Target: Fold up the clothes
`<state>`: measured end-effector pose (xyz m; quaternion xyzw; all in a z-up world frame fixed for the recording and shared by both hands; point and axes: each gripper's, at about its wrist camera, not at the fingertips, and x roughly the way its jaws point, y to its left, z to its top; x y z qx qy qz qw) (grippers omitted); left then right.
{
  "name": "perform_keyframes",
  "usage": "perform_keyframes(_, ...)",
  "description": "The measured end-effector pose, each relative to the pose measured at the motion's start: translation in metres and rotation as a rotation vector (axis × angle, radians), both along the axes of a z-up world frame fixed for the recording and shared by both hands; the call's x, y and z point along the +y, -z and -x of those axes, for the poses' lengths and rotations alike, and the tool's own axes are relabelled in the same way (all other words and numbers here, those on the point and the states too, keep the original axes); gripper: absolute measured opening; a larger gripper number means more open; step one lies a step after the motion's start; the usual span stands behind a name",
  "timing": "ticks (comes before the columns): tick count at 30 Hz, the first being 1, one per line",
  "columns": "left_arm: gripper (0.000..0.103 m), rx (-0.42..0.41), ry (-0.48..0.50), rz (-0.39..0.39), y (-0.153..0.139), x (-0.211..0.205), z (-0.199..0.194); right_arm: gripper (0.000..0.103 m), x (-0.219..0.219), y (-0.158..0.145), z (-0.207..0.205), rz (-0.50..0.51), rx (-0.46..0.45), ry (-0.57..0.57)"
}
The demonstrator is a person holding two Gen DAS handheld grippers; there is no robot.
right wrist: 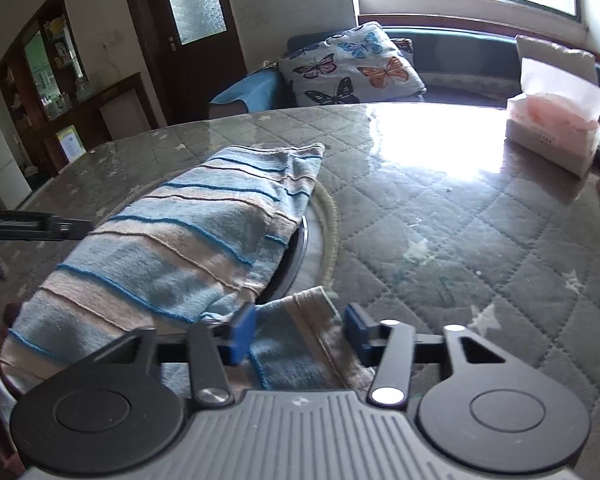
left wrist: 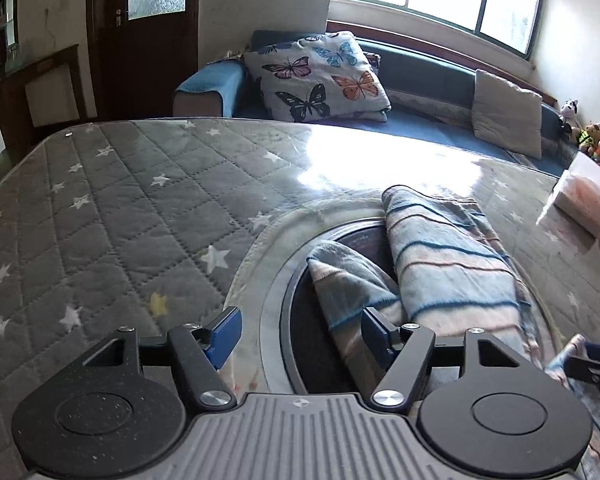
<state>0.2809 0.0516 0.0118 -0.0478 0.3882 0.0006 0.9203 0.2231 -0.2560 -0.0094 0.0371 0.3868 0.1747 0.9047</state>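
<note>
The left tool (left wrist: pixel 298 330) is hovering with its jaws spread wide and gripping nothing; the striped cloth (left wrist: pixel 440 264) is lying just ahead and to its right, draped over a dark round disc (left wrist: pixel 332 332) on the quilted worktop (left wrist: pixel 120 200). The right tool (right wrist: pixel 300 330) is also standing wide, a loose cloth corner lying between its fingers. A tissue box (right wrist: pixel 556 128) is sitting far ahead, to the right.

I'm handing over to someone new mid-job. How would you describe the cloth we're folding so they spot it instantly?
Start at the big table with the grey quilted star-print cover. Near its middle a round dark inset is partly covered by the striped cloth. It is the only loose fabric there: pale blue and beige bands with thin blue lines, unlike the pink tissue box beyond.
</note>
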Motion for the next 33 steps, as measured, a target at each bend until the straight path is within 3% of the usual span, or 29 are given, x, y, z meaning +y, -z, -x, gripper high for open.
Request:
perform_keyframes(2,0.068,0.009,0.003,-0.002,0.004,-0.002,-0.007,0.025,-0.002,0.0,0.001,-0.008,0.002,0.001)
perform_keyframes(6,0.057,0.026,0.004,0.041,0.009,-0.001,-0.02,0.01,-0.01,-0.004,0.004,-0.035,-0.002,0.011)
perform_keyframes(13,0.059,0.046,-0.007,0.123,0.012,0.004,-0.04,0.008,-0.02,-0.008,0.011,-0.06,-0.002,0.012)
perform_keyframes(18,0.056,0.062,-0.007,0.172,0.015,0.005,-0.053,0.017,-0.02,0.0,0.007,-0.078,0.029,0.003)
perform_keyframes(20,0.031,0.065,0.004,0.196,0.018,0.006,-0.056,0.017,-0.019,0.003,0.006,-0.08,0.03,0.001)
perform_keyframes(23,0.012,0.072,0.0,0.22,0.02,0.009,-0.057,0.015,-0.019,0.002,0.006,-0.084,0.026,0.0)
perform_keyframes(27,0.007,0.022,-0.024,0.174,0.011,0.013,-0.042,0.006,-0.021,-0.001,0.011,-0.088,0.007,0.013)
perform_keyframes(33,0.006,-0.099,-0.074,0.064,-0.019,0.025,-0.001,0.004,-0.038,-0.013,0.03,-0.08,-0.039,0.082)
